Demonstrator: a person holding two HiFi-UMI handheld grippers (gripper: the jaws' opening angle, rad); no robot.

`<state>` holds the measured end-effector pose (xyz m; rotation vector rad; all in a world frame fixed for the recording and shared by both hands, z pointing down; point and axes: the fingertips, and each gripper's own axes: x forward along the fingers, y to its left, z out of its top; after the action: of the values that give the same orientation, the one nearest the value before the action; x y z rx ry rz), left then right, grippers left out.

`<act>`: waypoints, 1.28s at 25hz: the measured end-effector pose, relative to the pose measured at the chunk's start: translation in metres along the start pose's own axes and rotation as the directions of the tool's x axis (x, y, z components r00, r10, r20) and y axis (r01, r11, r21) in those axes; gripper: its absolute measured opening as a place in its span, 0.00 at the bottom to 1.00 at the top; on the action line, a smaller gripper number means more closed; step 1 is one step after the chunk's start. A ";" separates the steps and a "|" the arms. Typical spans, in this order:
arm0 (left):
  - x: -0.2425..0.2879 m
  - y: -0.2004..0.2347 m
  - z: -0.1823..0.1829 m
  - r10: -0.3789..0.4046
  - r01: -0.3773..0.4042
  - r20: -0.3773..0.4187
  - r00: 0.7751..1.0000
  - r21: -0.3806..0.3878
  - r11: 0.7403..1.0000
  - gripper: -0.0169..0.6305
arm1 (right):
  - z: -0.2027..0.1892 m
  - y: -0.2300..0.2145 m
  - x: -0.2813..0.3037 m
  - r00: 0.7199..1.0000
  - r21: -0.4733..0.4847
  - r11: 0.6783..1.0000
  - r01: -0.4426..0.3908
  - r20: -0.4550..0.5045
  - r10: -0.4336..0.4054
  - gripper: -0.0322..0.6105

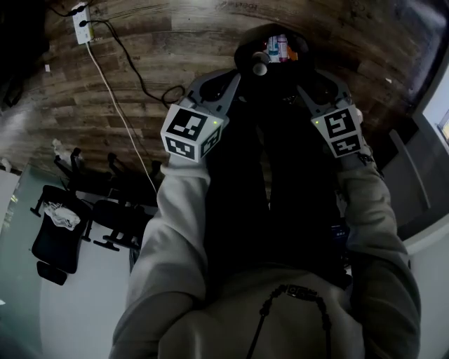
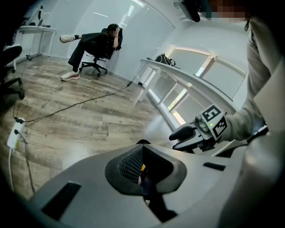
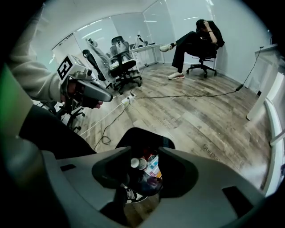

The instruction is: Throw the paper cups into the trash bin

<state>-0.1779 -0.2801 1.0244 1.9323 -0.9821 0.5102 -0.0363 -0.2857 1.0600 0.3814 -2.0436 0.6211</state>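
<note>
The right gripper (image 3: 144, 153) held its fingers (image 3: 178, 171) wide apart and empty. A cup (image 3: 136, 163) showed between them, down in the bin (image 3: 142, 135). The left gripper (image 2: 142, 153) had its fingers (image 2: 129, 164) together, holding nothing. Cups seemed light and crushable, best pinched gently at the rim.

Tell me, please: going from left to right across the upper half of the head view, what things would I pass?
power strip on the wooden floor → left gripper → trash bin → right gripper
</note>
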 end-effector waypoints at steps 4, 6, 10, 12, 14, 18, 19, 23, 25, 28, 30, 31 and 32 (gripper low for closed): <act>-0.051 -0.019 0.052 0.044 -0.044 0.035 0.998 0.001 0.999 0.02 | 0.041 0.007 -0.059 0.999 0.029 1.000 0.003 0.050 -0.005 0.32; -0.075 -0.034 0.074 0.064 -0.064 0.042 0.997 0.009 0.998 0.02 | 0.058 0.014 -0.092 0.998 0.031 0.999 0.019 0.059 -0.021 0.32; -0.122 -0.067 0.116 0.047 -0.050 0.065 0.997 0.046 0.998 0.02 | 0.098 0.029 -0.153 0.991 0.047 0.996 0.070 0.112 -0.075 0.32; -0.147 -0.086 0.130 0.037 -0.041 0.073 0.997 0.061 0.997 0.02 | 0.113 0.044 -0.184 0.987 0.056 0.996 0.066 0.141 -0.073 0.23; -0.171 -0.104 0.142 0.028 -0.034 0.081 0.996 0.070 0.997 0.02 | 0.128 0.061 -0.215 0.983 0.078 0.996 0.037 0.178 -0.050 0.13; -0.205 -0.130 0.151 0.014 -0.021 0.089 0.996 0.082 0.996 0.02 | 0.146 0.090 -0.262 0.974 0.130 0.991 -0.021 0.225 -0.009 0.08; -0.213 -0.133 0.150 0.014 -0.022 0.087 0.996 0.090 0.996 0.02 | 0.149 0.096 -0.270 0.970 0.151 0.988 -0.027 0.243 -0.010 0.08; -0.240 -0.151 0.143 0.023 -0.031 0.104 0.994 0.080 0.996 0.02 | 0.146 0.121 -0.298 0.968 0.161 0.987 -0.001 0.250 -0.040 0.08; -0.246 -0.162 0.147 0.015 -0.024 0.123 0.992 0.074 0.997 0.02 | 0.145 0.126 -0.308 0.969 0.149 0.989 0.011 0.240 -0.048 0.08; -0.255 -0.175 0.159 -0.014 -0.002 0.134 0.991 0.117 0.993 0.02 | 0.157 0.127 -0.319 0.962 0.139 0.990 0.028 0.265 -0.064 0.08; -0.270 -0.184 0.172 -0.030 0.006 0.135 0.990 0.170 0.985 0.02 | 0.172 0.127 -0.331 0.953 0.125 0.992 0.028 0.297 -0.064 0.08; -0.280 -0.192 0.178 -0.037 0.010 0.140 0.989 0.187 0.982 0.02 | 0.178 0.128 -0.343 0.949 0.113 0.993 0.030 0.309 -0.064 0.08; -0.291 -0.199 0.184 -0.043 0.013 0.144 0.989 0.202 0.979 0.02 | 0.183 0.129 -0.358 0.945 0.101 0.994 0.037 0.319 -0.067 0.08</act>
<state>-0.1998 -0.2506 0.6283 2.1871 -1.0278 0.4702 -0.0436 -0.2750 0.6383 0.6248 -2.3106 0.6576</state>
